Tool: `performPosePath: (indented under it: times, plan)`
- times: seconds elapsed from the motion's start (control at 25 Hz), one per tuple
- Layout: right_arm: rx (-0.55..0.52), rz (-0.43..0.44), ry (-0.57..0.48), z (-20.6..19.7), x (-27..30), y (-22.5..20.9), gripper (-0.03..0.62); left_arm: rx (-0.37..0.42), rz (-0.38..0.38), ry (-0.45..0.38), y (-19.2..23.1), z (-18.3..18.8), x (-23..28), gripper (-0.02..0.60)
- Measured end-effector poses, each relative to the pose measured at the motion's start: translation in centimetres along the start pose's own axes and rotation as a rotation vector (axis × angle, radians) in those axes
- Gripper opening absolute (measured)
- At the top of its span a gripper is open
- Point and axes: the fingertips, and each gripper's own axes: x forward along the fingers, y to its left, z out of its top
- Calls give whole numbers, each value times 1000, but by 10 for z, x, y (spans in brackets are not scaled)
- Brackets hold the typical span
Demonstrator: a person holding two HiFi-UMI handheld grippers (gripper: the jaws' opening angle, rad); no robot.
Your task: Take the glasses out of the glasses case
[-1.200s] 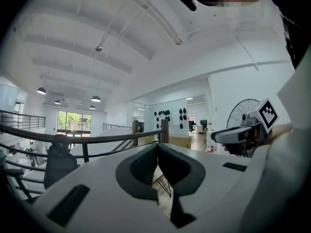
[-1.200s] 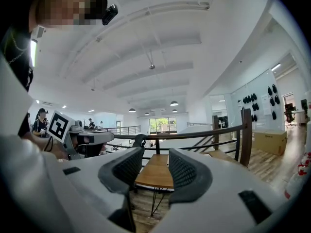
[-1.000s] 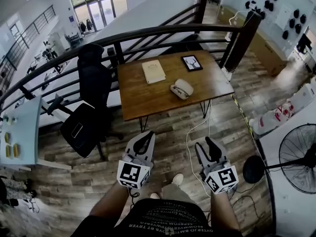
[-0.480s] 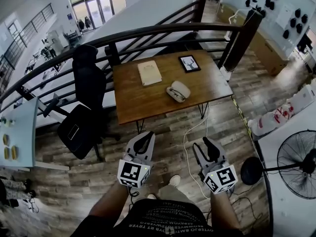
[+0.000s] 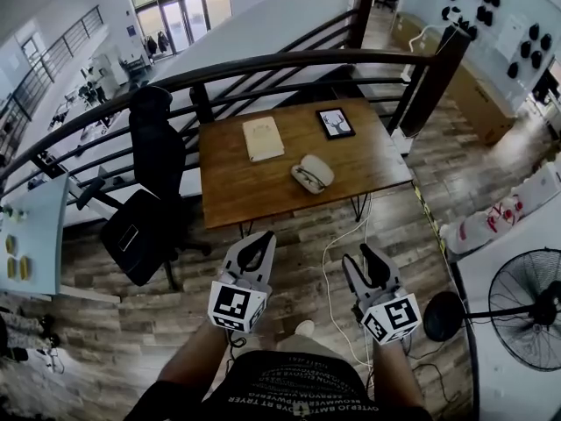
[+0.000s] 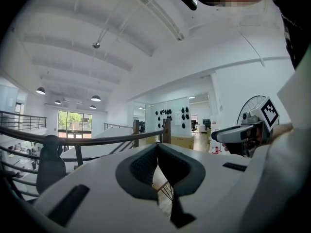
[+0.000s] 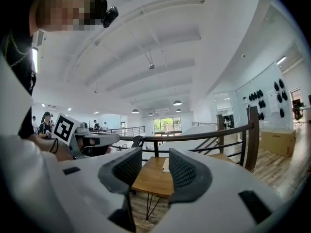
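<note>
An open pale glasses case point(image 5: 313, 174) lies on the wooden table point(image 5: 254, 191), right of its middle, with dark glasses showing inside it. Both grippers are held low over the floor, well short of the table's near edge. My left gripper point(image 5: 261, 240) point(image 6: 157, 148) has its pads touching and holds nothing. My right gripper point(image 5: 369, 256) point(image 7: 155, 166) stands open and empty, and the table point(image 7: 153, 178) shows through its gap. The case is not visible in either gripper view.
On the table also lie a cream notebook point(image 5: 263, 139) and a dark framed tablet point(image 5: 336, 123). A black office chair point(image 5: 145, 222) stands at the table's left, and a dark railing point(image 5: 289, 64) runs behind it. A white cable point(image 5: 337, 253) trails on the floor, and a fan point(image 5: 526, 288) stands at the right.
The table and case have slid left and lower in the head view as the person moves toward them. Both grippers keep their pose and state.
</note>
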Motion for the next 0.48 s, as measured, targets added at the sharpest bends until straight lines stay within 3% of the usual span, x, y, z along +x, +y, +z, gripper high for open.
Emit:
performPosePath:
  times: [0.48]
  plan:
    - [-10, 61, -8, 7, 8, -44, 163, -1, 64, -28, -10, 16, 36, 26]
